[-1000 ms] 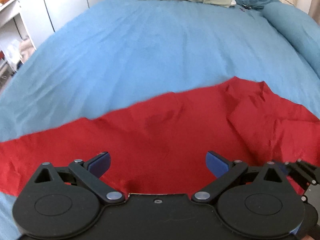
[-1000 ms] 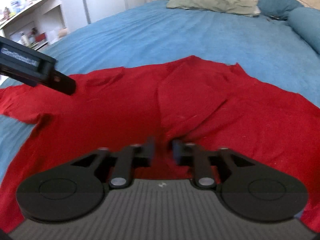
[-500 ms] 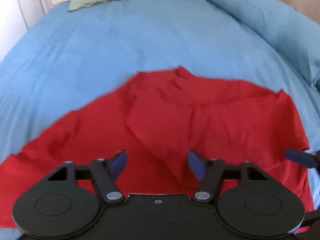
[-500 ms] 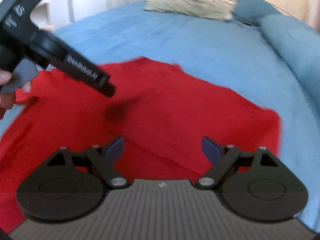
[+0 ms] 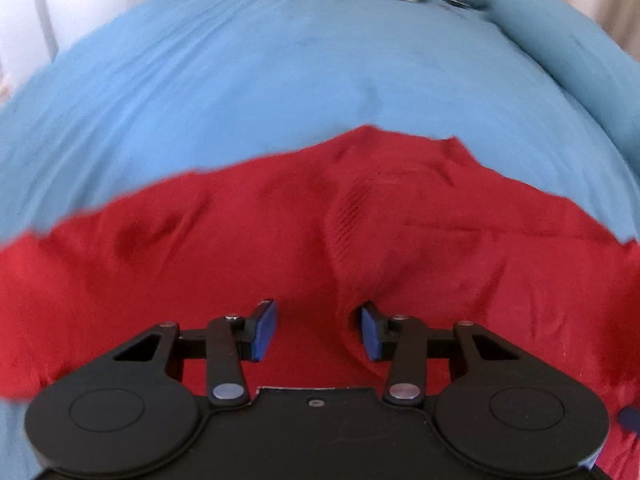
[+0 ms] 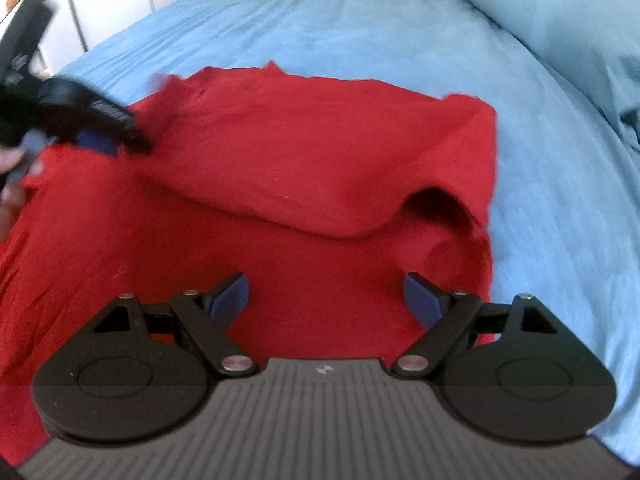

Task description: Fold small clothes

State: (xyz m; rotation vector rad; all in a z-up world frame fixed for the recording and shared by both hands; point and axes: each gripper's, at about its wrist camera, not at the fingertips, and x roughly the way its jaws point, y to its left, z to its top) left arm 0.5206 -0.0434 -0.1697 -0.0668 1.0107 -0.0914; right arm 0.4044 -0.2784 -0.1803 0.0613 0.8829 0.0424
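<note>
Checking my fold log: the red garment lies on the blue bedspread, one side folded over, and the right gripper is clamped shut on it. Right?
Not quite. The right gripper is open, its jaws spread above the red garment, holding nothing, as the right wrist view shows. The rest stands: it lies on the blue bedspread, one side folded over.

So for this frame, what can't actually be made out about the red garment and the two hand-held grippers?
- Red garment: near edge hidden behind the right hand-held gripper body in the right wrist view; type unclear.
- Left hand-held gripper: whether its pads touch the cloth, left wrist view; in the right wrist view it is motion-blurred and cut by the left edge.
- Items beyond the blue bedcover: blurred.
</note>
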